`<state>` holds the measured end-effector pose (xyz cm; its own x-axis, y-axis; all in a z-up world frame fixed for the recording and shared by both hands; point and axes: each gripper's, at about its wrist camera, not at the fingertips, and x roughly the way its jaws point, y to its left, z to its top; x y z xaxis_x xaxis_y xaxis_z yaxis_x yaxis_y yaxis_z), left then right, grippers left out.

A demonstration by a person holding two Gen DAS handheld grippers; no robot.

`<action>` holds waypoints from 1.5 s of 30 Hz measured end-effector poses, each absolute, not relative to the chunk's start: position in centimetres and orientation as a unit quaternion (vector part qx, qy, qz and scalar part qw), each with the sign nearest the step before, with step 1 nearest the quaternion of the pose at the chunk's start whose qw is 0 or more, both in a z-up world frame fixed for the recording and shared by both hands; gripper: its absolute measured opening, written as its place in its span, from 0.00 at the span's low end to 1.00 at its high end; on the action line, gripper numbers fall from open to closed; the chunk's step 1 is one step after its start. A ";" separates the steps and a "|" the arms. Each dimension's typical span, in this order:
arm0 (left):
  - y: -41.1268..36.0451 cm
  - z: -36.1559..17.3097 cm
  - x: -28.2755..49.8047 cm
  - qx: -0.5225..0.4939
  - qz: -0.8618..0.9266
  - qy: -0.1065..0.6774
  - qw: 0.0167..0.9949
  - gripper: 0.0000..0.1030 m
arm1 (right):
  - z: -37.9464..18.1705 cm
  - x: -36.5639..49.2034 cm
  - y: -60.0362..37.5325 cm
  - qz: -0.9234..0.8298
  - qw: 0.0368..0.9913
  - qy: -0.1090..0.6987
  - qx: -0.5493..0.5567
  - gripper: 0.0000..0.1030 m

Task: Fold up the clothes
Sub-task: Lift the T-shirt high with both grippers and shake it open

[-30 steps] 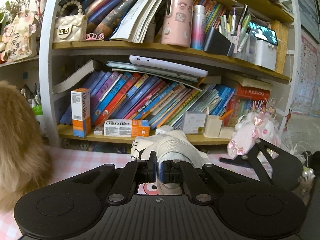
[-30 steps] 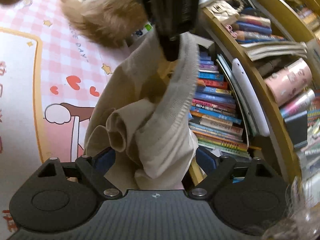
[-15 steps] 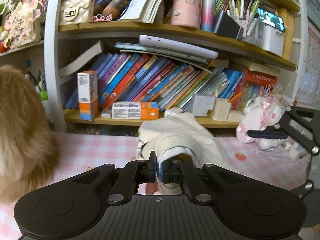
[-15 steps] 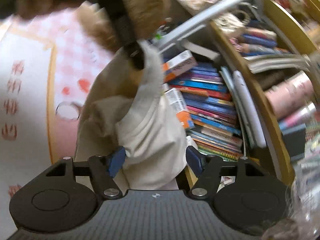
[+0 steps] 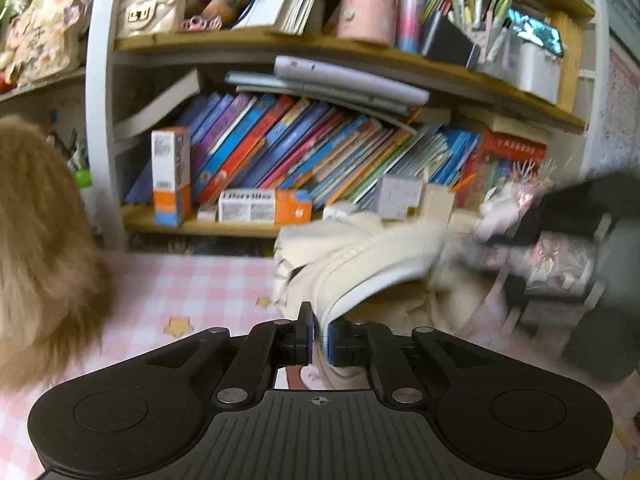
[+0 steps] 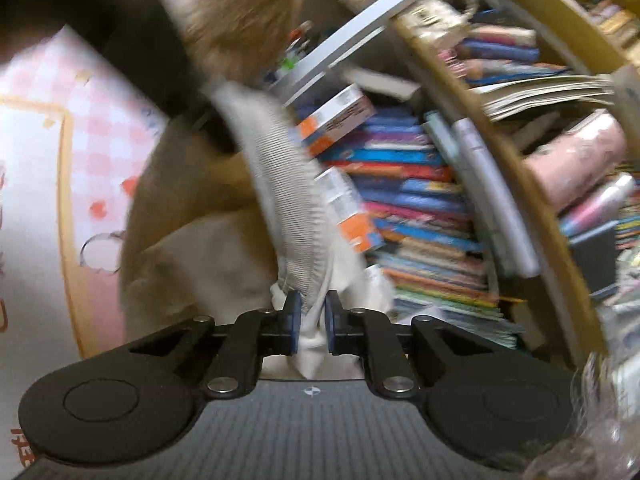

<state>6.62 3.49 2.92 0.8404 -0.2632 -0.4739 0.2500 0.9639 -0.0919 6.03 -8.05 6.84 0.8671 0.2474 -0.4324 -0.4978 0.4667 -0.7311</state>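
The left gripper [image 5: 319, 334] has its fingers pinched on the ribbed hem of a cream garment [image 5: 372, 256], with cloth caught between them. The right gripper [image 6: 311, 322] has just been closing, and its fingers now clamp a fold of the same garment [image 6: 280, 200]. The cloth stretches from one pair of fingers to the other, lifted above the pink checked tabletop [image 5: 200, 288]. Beyond the fingers stands a bookshelf [image 5: 360, 60] crammed with books. A tan furry thing [image 5: 36, 248] sits left of the left fingers.
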 end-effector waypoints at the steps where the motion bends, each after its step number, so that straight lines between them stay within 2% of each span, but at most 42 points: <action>1: 3.2 2.7 6.6 -0.014 -0.140 0.252 0.957 0.12 | 7.8 5.9 -8.2 0.214 0.852 0.124 -0.462 0.10; 4: 2.0 2.4 6.2 -0.009 -0.153 0.252 0.956 0.18 | 10.6 5.7 -8.5 0.197 0.867 0.092 -0.448 0.07; 5: 1.6 2.3 6.0 -0.005 -0.156 0.249 0.956 0.26 | 11.6 5.6 -8.5 0.191 0.872 0.080 -0.442 0.02; 7: 0.8 2.3 5.4 -0.001 -0.164 0.244 0.956 0.33 | 13.3 5.5 -8.4 0.182 0.881 0.061 -0.432 0.01; 9: 0.2 1.9 5.1 0.002 -0.163 0.243 0.956 0.45 | 14.8 5.5 -8.4 0.170 0.888 0.039 -0.425 0.00; 13: -0.6 1.2 4.6 0.006 -0.153 0.243 0.958 0.45 | 17.5 5.8 -8.8 0.156 0.897 0.016 -0.413 0.00; 16: -0.4 1.0 4.8 0.011 -0.140 0.240 0.961 0.45 | 18.0 5.7 -9.4 0.166 0.893 0.030 -0.418 0.00; 20: 0.5 0.9 5.5 0.009 -0.122 0.243 0.962 0.44 | 16.3 5.0 -10.2 0.202 0.877 0.085 -0.428 0.00; 24: 1.6 0.9 5.5 -0.005 -0.130 0.246 0.961 0.45 | 12.2 4.3 -10.2 0.237 0.843 0.154 -0.457 0.02; 26: 1.9 0.7 5.4 -0.005 -0.131 0.251 0.959 0.46 | 9.6 4.2 -10.0 0.251 0.826 0.189 -0.468 0.10; 28: 2.2 0.5 5.2 -0.005 -0.134 0.256 0.957 0.46 | 7.2 4.0 -9.4 0.264 0.811 0.211 -0.478 0.43; 29: 2.3 0.4 5.1 -0.003 -0.137 0.257 0.957 0.46 | 6.0 4.0 -9.0 0.271 0.803 0.222 -0.482 0.47; 32: 2.4 0.1 4.6 0.007 -0.145 0.262 0.954 0.48 | 3.5 4.5 -7.8 0.282 0.791 0.243 -0.486 0.47; 35: 2.4 -0.2 4.1 0.019 -0.151 0.266 0.952 0.49 | 1.4 5.7 -6.7 0.270 0.785 0.256 -0.496 0.43; 36: 2.3 -0.3 4.0 0.027 -0.151 0.267 0.952 0.50 | 1.2 6.2 -6.5 0.265 0.786 0.256 -0.496 0.27; 37: 2.3 -0.4 3.9 0.035 -0.148 0.267 0.952 0.51 | 1.8 6.3 -6.5 0.264 0.796 0.249 -0.485 0.08; 39: 2.3 -0.6 4.1 0.042 -0.139 0.267 0.953 0.56 | 3.0 6.5 -6.5 0.262 0.814 0.235 -0.462 0.07; 45: 2.3 -1.3 6.3 0.036 -0.105 0.274 0.955 0.56 | 9.0 5.2 -5.9 0.244 0.861 0.142 -0.424 0.07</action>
